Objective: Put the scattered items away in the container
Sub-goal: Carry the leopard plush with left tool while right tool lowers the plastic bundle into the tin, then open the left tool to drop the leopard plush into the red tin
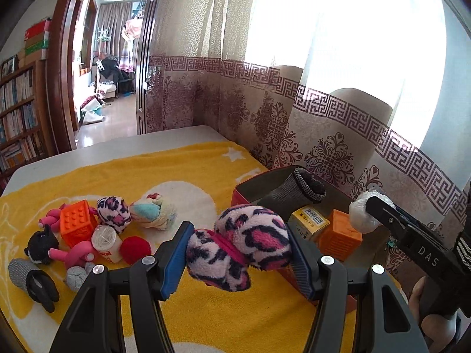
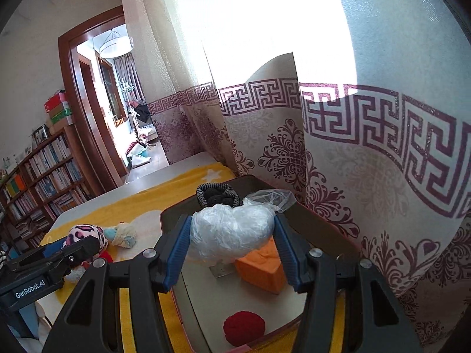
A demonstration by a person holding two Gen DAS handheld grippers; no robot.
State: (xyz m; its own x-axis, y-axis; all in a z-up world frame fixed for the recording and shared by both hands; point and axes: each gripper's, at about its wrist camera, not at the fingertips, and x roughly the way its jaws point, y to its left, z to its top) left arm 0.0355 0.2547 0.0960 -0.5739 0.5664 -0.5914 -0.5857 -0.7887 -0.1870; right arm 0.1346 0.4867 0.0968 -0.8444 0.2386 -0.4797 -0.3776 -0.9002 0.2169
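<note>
Two grippers loaded beside the container

Left gripper (image 1: 237,253) is clamped on a pink leopard-print plush (image 1: 238,244), just left of the red container (image 1: 239,196). Right gripper (image 2: 231,245) pinches a crumpled plastic bag (image 2: 231,234) above the container's inside, over an orange block (image 2: 262,270). More items lie scattered on the yellow blanket (image 1: 182,164)

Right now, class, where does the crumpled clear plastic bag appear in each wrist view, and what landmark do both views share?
Left wrist view: the plastic bag sits at right, pinched at the tip of the right tool, above the container.
Right wrist view: the bag fills the centre, clamped between both blue pads.
Shared landmark: the orange block inside the container.
</note>
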